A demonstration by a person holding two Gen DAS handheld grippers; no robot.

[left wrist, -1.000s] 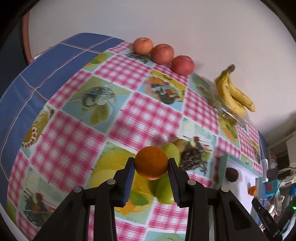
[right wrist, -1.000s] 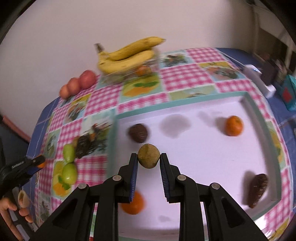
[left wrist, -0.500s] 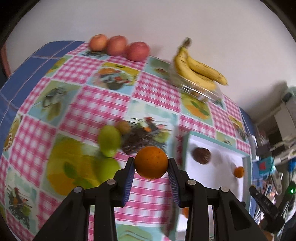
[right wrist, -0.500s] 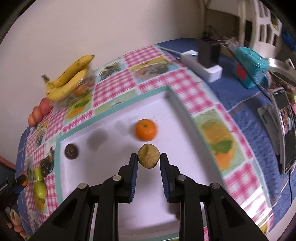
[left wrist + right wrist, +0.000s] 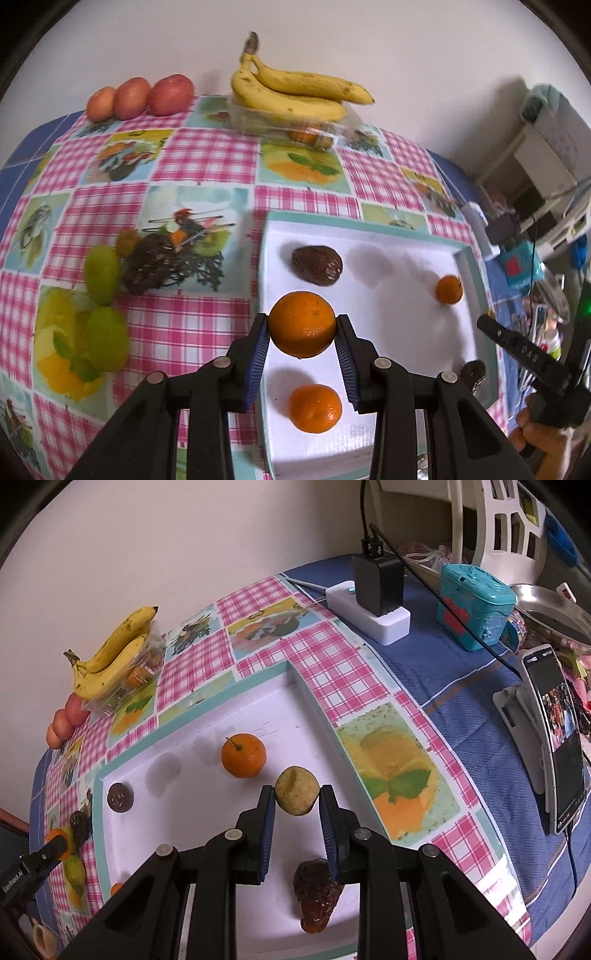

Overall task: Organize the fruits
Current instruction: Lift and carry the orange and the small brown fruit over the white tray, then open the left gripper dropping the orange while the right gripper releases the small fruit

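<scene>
Left wrist: my left gripper [image 5: 302, 325] is clamped on an orange [image 5: 302, 323], held above the white tray [image 5: 467, 280] beside another orange [image 5: 315, 408], I judge to group them.
Right wrist: my right gripper [image 5: 297, 803] pinches a yellowish fruit [image 5: 297, 791], perhaps a lemon, over the tray.
Writing: "GenRobot.AI", faint, on the other gripper's finger [image 5: 22, 873].

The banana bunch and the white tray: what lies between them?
In the left wrist view, only checked tablecloth lies between the banana bunch and the white tray.
</scene>
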